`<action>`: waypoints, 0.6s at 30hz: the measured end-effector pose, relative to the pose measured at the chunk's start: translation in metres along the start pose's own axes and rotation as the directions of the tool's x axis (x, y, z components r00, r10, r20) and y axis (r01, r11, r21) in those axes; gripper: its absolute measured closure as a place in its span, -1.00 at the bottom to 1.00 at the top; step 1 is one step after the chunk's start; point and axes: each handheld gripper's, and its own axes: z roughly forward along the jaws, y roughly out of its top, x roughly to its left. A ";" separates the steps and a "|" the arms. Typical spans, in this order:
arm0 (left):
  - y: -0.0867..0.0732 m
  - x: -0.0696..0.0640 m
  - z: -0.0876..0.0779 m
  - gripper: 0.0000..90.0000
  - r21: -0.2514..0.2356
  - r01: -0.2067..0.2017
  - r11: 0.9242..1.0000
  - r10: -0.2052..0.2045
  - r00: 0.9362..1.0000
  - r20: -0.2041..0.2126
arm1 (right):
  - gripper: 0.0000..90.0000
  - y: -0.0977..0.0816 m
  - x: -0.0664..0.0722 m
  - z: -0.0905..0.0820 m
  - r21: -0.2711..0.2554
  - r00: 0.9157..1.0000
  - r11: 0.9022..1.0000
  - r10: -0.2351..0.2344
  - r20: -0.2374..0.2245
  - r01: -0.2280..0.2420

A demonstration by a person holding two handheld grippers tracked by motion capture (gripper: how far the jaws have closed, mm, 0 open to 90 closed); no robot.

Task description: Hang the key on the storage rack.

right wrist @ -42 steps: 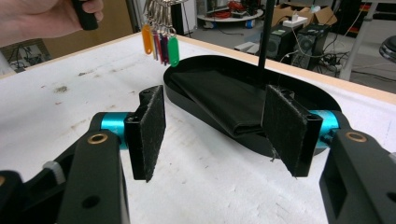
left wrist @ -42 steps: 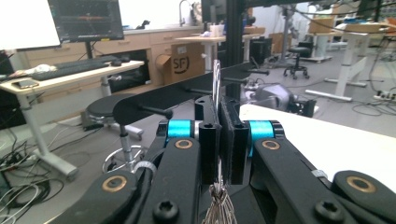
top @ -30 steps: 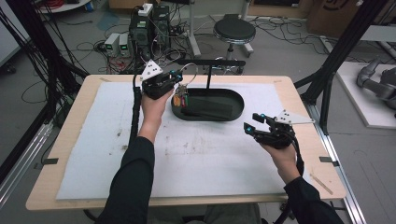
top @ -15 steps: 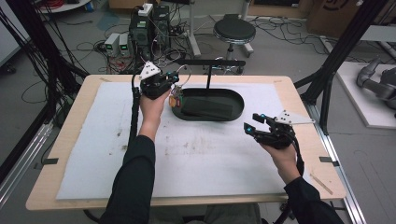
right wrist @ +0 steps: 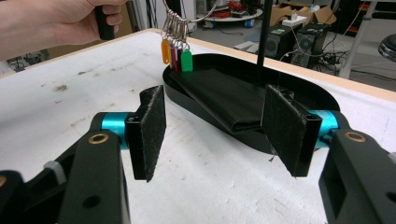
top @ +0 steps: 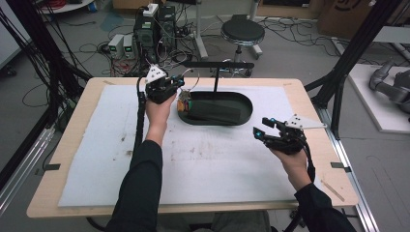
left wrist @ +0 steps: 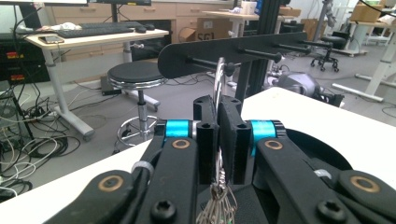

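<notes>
From the high view I count two grippers over one table (top: pixel 77 145), which is covered by a single white mat. My left gripper (top: pixel 178 83) is held up near the far edge, beside the left end of one black oval tray (top: pixel 244 113). One wire key ring (top: pixel 189 83) runs from its jaws, and a small bunch of coloured tags (top: pixel 183 103) dangles from it over the tray's left end. One black rack (top: pixel 220 64) on a single post rises behind the tray. My right gripper (top: pixel 261 129) hovers over the mat to the right of the tray, well apart from the ring.

In the left gripper view, my two jaws are pressed together on the wire of the key ring (left wrist: pixel 217 88), which rises between them towards the rack (left wrist: pixel 196 51). I count at least four pegs sticking out of that rack. Small metal loops bunch below the jaws.

In the right gripper view, my two jaws stand wide apart with nothing between them. Beyond them lies the tray (right wrist: pixel 322 95) with one folded black sheet (right wrist: pixel 224 100) inside. Above its near end hang the tags (right wrist: pixel 177 57); I make out three: one orange, one dark red, one green. One hand (right wrist: pixel 56 21) grips the other gripper's handle at top left.
</notes>
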 end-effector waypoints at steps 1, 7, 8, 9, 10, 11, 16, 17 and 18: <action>0.000 0.000 0.000 0.85 0.000 0.004 1.000 -0.004 1.000 0.000 | -0.10 0.000 0.000 0.000 0.002 1.000 1.000 0.002 -0.002 -0.002; -0.003 -0.001 -0.001 0.71 -0.004 0.011 1.000 -0.011 1.000 -0.025 | -0.10 0.000 0.000 0.000 0.002 1.000 1.000 0.002 -0.005 -0.002; -0.004 -0.001 -0.002 0.63 -0.002 0.014 1.000 -0.014 0.999 -0.033 | -0.10 -0.001 0.000 0.000 0.003 1.000 1.000 0.005 -0.005 -0.005; -0.004 -0.001 -0.004 0.57 -0.003 0.016 1.000 -0.016 0.999 -0.039 | -0.10 -0.001 -0.001 0.000 0.001 1.000 1.000 0.001 -0.002 -0.001; -0.004 -0.001 -0.005 0.51 -0.003 0.018 1.000 -0.018 0.999 -0.044 | -0.10 -0.001 -0.001 0.000 0.002 1.000 1.000 0.004 -0.004 -0.004; -0.004 -0.001 -0.007 0.44 -0.001 0.019 1.000 -0.019 0.999 -0.049 | -0.10 -0.001 -0.001 0.000 0.001 1.000 1.000 0.006 -0.005 -0.006; -0.002 -0.005 -0.021 0.12 -0.005 0.016 1.000 -0.016 0.998 -0.062 | -0.11 -0.002 -0.003 -0.001 -0.001 1.000 1.000 0.010 -0.001 -0.010; -0.002 -0.007 -0.025 0.09 -0.009 0.004 1.000 -0.004 0.998 -0.067 | -0.11 -0.002 -0.003 -0.001 -0.001 1.000 1.000 0.013 0.000 -0.013; -0.001 -0.010 -0.028 0.03 -0.004 -0.013 1.000 0.012 0.997 -0.075 | -0.11 -0.002 -0.004 -0.002 0.000 1.000 1.000 0.014 0.003 -0.014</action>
